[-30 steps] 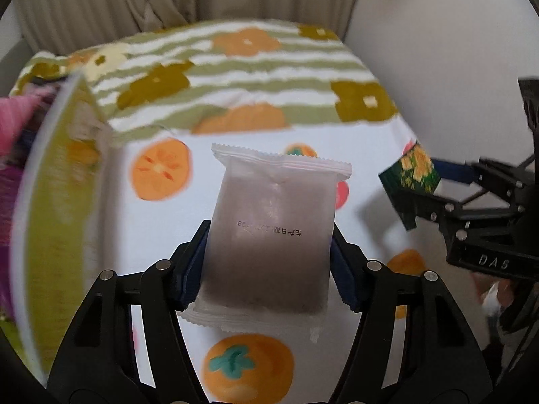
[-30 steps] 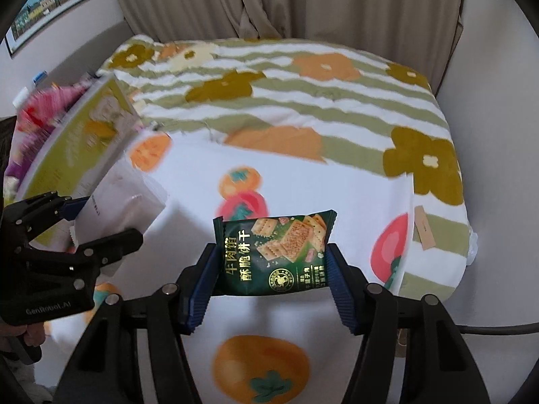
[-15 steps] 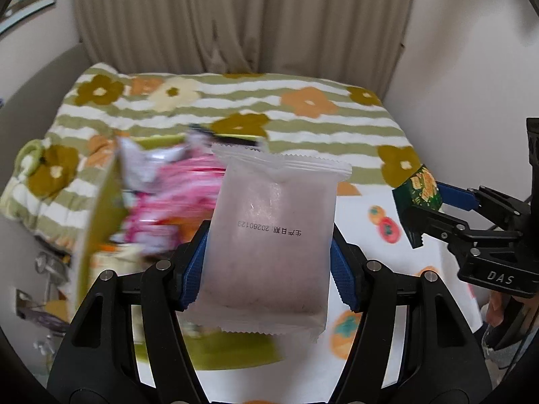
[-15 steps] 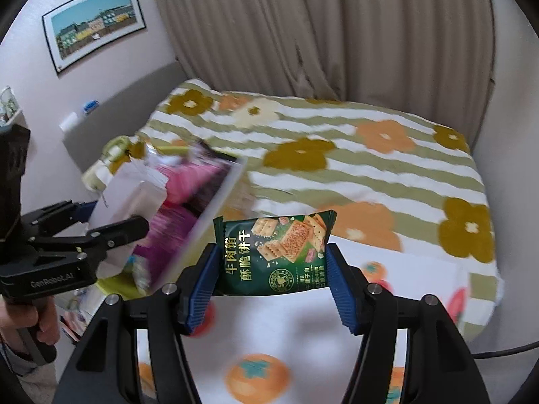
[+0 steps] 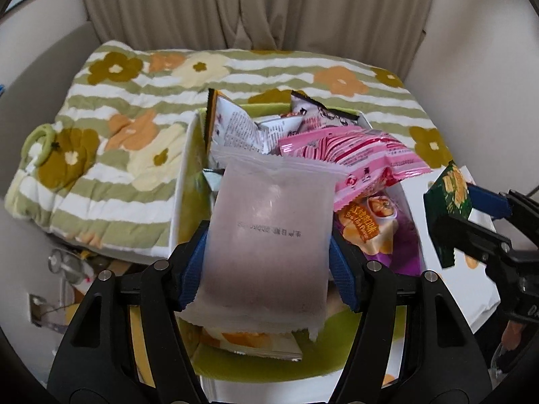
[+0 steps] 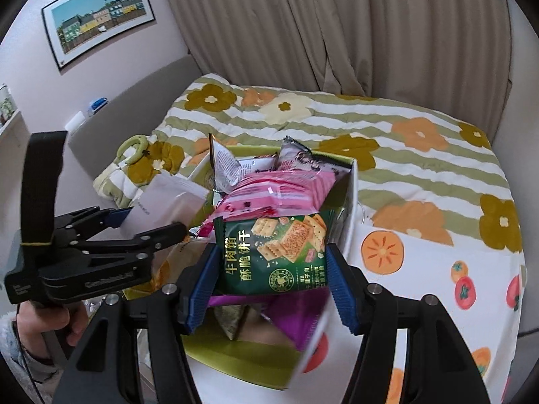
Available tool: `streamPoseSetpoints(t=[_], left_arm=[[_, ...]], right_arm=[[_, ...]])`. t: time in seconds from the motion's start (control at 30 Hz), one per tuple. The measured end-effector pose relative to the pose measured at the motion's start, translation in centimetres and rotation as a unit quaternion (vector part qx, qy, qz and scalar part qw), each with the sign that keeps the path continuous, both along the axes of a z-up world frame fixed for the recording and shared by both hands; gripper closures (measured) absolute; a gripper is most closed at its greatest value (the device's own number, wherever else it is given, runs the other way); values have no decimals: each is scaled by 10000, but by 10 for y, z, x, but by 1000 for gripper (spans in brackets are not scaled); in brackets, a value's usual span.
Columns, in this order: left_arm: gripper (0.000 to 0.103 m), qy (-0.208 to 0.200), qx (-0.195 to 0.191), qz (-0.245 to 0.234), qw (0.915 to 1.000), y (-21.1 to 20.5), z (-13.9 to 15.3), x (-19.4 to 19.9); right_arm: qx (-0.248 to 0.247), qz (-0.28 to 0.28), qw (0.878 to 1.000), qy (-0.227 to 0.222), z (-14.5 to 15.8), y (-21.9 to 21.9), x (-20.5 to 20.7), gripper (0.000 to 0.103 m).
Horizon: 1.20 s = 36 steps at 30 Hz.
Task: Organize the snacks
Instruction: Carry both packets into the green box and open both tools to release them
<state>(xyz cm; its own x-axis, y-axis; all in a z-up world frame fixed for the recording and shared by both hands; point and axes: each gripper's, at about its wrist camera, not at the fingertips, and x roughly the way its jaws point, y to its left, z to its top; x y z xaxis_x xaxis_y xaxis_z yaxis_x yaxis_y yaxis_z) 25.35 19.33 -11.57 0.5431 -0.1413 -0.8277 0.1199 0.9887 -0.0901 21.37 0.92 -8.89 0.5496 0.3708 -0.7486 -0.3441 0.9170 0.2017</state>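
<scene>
As each claw grips one, two packets [image 5: 269, 235], one box [image 5: 180, 202]

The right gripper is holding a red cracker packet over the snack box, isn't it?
Not red: the cracker packet is dark green, as the right wrist view shows. The right gripper does hold it over the green and white snack box.

- Quilt [image 6: 387, 141], striped green and white with orange, olive and cream flowers, covers the bed.
- White cloth [image 6: 438, 269] printed with persimmons lies over the quilt's near right part.
- Beige curtain [image 6: 337, 27] hangs behind the bed.
- Framed picture [image 6: 97, 17] of coloured houses hangs on the left wall.
- Pale green ring [image 5: 38, 141] rests on the quilt's left edge.
- Blue and white object [image 6: 97, 104] sits on the grey headboard [image 6: 134, 101]; what it is cannot be told.
</scene>
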Motion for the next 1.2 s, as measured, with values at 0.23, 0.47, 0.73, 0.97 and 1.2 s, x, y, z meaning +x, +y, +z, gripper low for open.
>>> streamPoseSetpoints(t=[0.23,0.47,0.73,0.97,1.2], left_arm=[[0,-148,-30,-119,9998,4,4,-2],[0,-105,1,117,9999,26,6,-16],[0,-105,85,221,9997,41,7,-23],[0,-97,98,153,9998,43,4,-28],[0,-114,95,82,9999,38,7,-34]], right_arm=[[-209,-138,9996,156,-5,8,-9,45],[-249,-144,9996,66,-8,20,-26,45],[-195,-308,9989,300,-28,43,-36,41],[-200,-507,9981,278,-33,43,-43,3],[-194,-658,9974,217,-28,39,-49,3]])
